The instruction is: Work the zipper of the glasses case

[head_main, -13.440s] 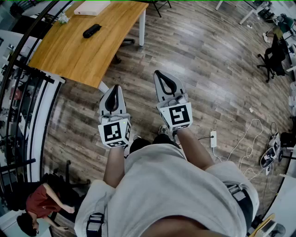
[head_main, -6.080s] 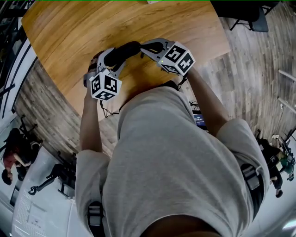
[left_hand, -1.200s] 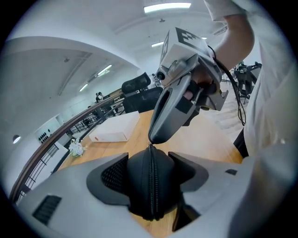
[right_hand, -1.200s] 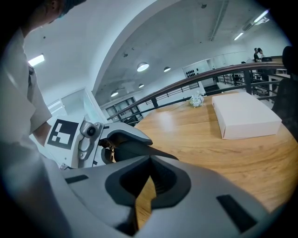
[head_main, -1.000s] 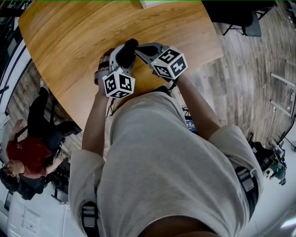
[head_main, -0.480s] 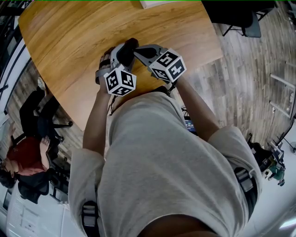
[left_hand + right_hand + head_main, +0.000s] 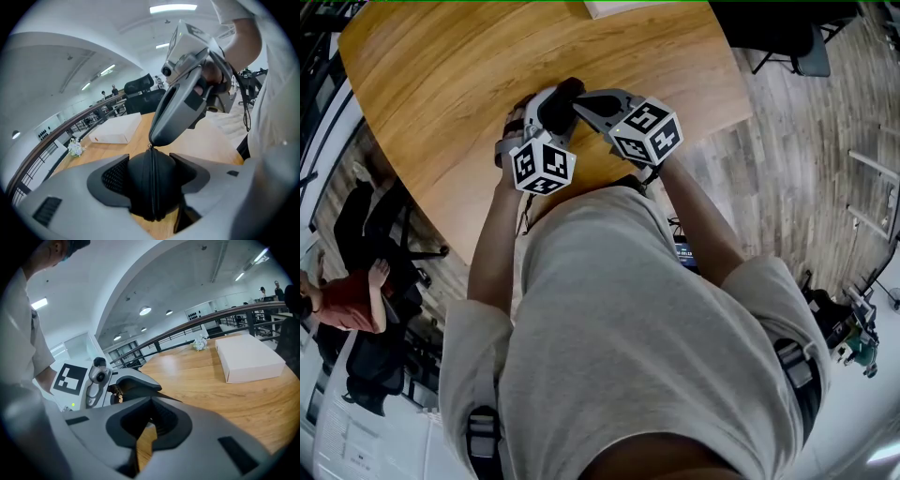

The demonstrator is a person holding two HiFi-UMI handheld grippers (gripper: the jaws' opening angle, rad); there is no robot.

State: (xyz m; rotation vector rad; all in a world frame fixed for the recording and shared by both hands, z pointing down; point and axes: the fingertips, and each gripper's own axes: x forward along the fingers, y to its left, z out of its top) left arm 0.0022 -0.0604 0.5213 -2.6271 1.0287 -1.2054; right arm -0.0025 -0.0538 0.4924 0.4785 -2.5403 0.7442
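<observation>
A black glasses case [image 7: 565, 91] is held above the wooden table [image 7: 441, 84], close to the person's body. My left gripper [image 7: 551, 105] is shut on it; in the left gripper view the case [image 7: 152, 192] fills the gap between the dark pads, its zipper seam running straight up the middle. My right gripper [image 7: 577, 101] comes in from the right, jaws together. Its tip [image 7: 151, 143] sits on the top end of the seam, pinching the small zipper pull [image 7: 150, 147]. In the right gripper view the shut jaws [image 7: 150, 401] hide the pull and most of the case.
A flat white box [image 7: 115, 131] lies at the far side of the table, also seen in the right gripper view [image 7: 248, 357]. A small bunch of flowers [image 7: 74, 147] stands near the railing. The table's rounded edge runs just under my hands. A person sits on the floor below, lower left [image 7: 342, 305].
Both grippers and the case stay where they were. Only the person at the lower left of the head view has shifted.
</observation>
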